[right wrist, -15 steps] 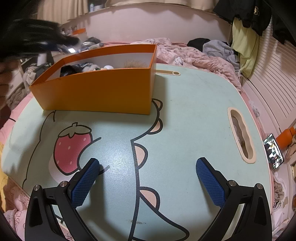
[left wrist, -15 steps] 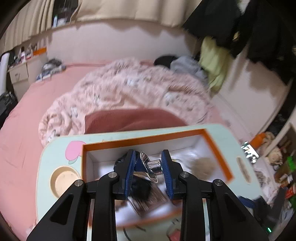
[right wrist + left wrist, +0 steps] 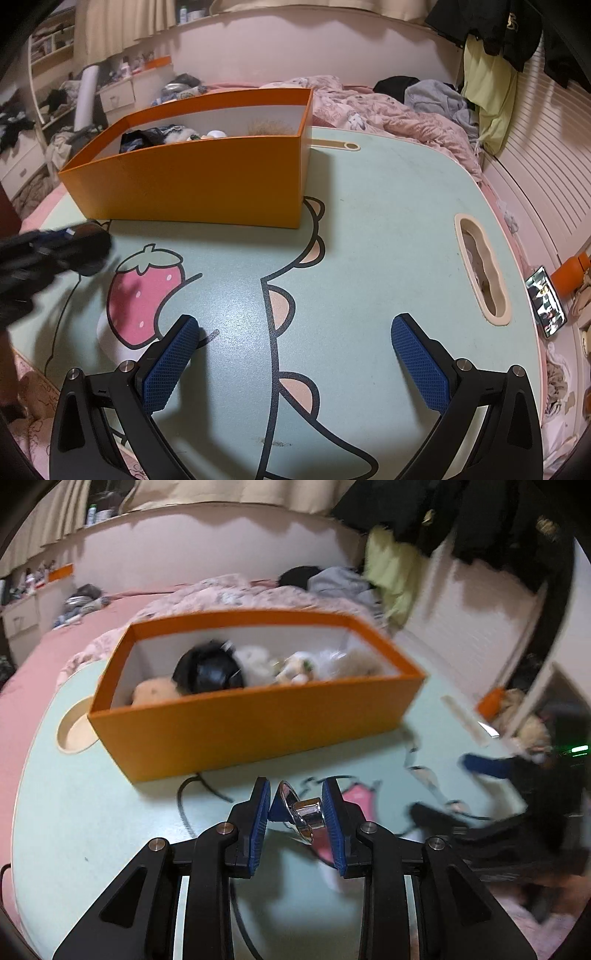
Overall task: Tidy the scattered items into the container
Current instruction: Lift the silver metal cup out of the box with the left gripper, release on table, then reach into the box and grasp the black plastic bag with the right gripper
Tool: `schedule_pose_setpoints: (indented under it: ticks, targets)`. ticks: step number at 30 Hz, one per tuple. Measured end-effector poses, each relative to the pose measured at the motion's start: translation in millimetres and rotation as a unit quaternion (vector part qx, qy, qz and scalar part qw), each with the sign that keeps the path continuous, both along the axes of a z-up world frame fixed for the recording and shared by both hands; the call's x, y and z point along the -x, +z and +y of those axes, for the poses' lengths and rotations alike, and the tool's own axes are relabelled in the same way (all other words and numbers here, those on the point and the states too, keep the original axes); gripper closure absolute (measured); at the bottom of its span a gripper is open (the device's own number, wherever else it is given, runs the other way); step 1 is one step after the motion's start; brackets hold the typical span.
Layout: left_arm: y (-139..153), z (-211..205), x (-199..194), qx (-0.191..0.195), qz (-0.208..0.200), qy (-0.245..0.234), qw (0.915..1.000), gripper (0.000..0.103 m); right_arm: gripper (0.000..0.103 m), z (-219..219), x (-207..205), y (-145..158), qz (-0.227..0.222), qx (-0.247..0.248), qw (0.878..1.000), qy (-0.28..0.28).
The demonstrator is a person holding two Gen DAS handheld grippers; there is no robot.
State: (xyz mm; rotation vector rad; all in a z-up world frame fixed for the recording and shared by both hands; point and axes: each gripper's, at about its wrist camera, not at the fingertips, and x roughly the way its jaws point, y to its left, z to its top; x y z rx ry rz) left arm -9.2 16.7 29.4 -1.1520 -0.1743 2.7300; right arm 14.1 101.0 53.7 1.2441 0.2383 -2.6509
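1 mint table (image 3: 388, 221) on bed. 1 orange box (image 3: 207, 184) at its far-left edge, holding approx 5 soft items, blurred. R gripper (image 3: 291, 354) wide open, empty, over table centre. L gripper (image 3: 297, 812) clamped on 1 shiny metal piece (image 3: 301, 814), near side of box.

Left wrist camera looks down along its fingers, close over the mint-green lap table (image 3: 92, 812), facing the orange box (image 3: 258, 731), somewhat blurred. Right wrist camera angles down from farther right; both share box (image 3: 192, 184) and table (image 3: 388, 221).
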Motion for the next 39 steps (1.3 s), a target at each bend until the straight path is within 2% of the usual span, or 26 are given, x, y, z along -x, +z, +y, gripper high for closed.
schedule_pose_setpoints:
  ticks: [4,5,7,8,9,13,15,17,24,28,32,34,36,39]
  targets:
    - [-6,0,-4,-0.018,0.002,0.000,0.9998,0.071,0.000,0,0,0,0.000,0.000,1.000,0.000]
    - [-7,0,-4,-0.023,0.001,-0.001,0.9997,0.068,0.000,0,0,0,0.000,0.000,1.000,0.000]
    - [-8,-1,-6,-0.036,0.006,-0.003,0.9993,0.054,0.000,0,0,0,0.000,0.000,1.000,0.000]
    - [-8,-1,-8,-0.036,0.010,0.001,0.9993,0.038,0.000,0,0,0,0.000,0.000,1.000,0.000]
    - [-7,-1,-11,-0.034,0.015,0.007,0.9993,0.031,0.000,0,0,0,0.000,0.000,1.000,0.000]
    - [3,-8,-20,-0.039,0.047,0.009,0.9981,0.030,0.000,0,1,0,0.000,0.000,1.000,0.000]
    - [6,-9,-23,-0.029,0.056,0.020,0.9978,0.022,0.000,0,1,0,0.000,0.000,1.000,0.000]
    - [8,-11,-25,-0.018,0.056,0.031,0.9978,0.022,0.000,1,2,0,0.000,0.000,1.000,0.000]
    - [0,-6,-32,0.027,0.034,0.010,0.9990,0.022,0.000,1,3,0,0.000,0.000,1.000,0.000]
    - [-12,-15,-34,0.026,0.016,0.011,0.9995,0.022,0.000,1,3,0,0.000,0.000,1.000,0.000]
    - [-18,-11,-33,0.074,0.011,0.029,0.9968,0.012,0.000,1,2,0,0.000,0.000,1.000,-0.001]
    - [-19,-10,-34,0.070,0.012,0.029,0.9970,0.010,0.000,0,2,0,0.000,0.000,1.000,0.000]
    - [-20,-11,-33,0.071,0.008,0.033,0.9969,0.000,0.000,0,2,0,0.000,0.000,1.000,-0.001]
    - [-21,-11,-33,0.070,0.005,0.036,0.9969,0.000,0.000,0,2,0,0.000,0.000,1.000,-0.001]
